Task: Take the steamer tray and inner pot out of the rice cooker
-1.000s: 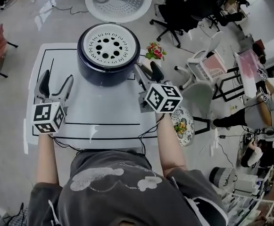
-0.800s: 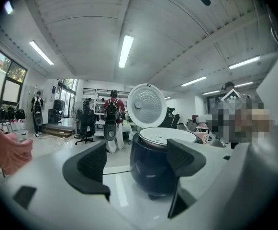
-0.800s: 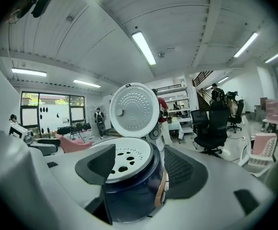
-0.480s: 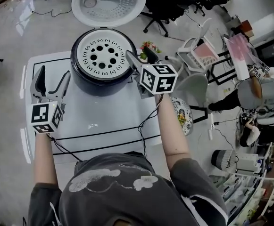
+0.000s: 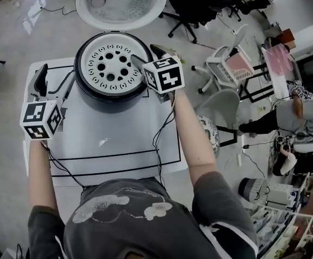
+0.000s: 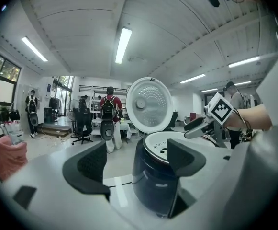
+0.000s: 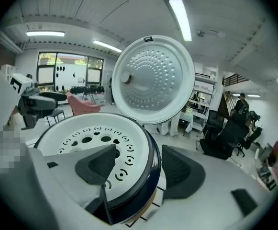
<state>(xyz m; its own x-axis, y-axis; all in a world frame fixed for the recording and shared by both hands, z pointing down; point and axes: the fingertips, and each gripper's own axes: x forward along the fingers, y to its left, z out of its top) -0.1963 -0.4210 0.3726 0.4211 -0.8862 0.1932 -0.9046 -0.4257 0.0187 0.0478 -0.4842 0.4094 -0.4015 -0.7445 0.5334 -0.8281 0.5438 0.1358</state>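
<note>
The rice cooker (image 5: pixel 110 99) stands on the white surface (image 5: pixel 118 139) toward its 12 o'clock edge, overlapping a black rectangle drawn on the surface. Its lid (image 5: pixel 120 4) is swung fully open at the cooker's 12 o'clock side, with the dimpled inner face in plain sight. The white steamer tray (image 5: pixel 113 66), pierced with round holes and short curved slots, sits seated in the cooker's mouth, level with the dark rim; what lies under it is hidden. The left gripper (image 5: pixel 55 73) is at the cooker's 9 o'clock, just beside the dark wall. In the left gripper view its fingers (image 6: pixel 88 169) are spread wide apart with nothing held. The cooker's body (image 6: pixel 153 186) fills the gap ahead of them, and the tray (image 6: pixel 160 140) and the raised lid (image 6: pixel 148 104) show above it. The right gripper (image 5: pixel 144 53) is at the cooker's 2 o'clock. In the right gripper view its fingers (image 7: pixel 100 164) are likewise apart and straddle the rim: one finger hangs over the edge of the tray (image 7: pixel 88 128), the other is outside the cooker wall (image 7: pixel 150 186). I cannot tell whether either finger touches the tray or the rim. The lid (image 7: pixel 153 78) rises upright behind. Thin black cables (image 5: pixel 161 139) trail from both grippers across the surface toward its 6 o'clock edge.
</note>
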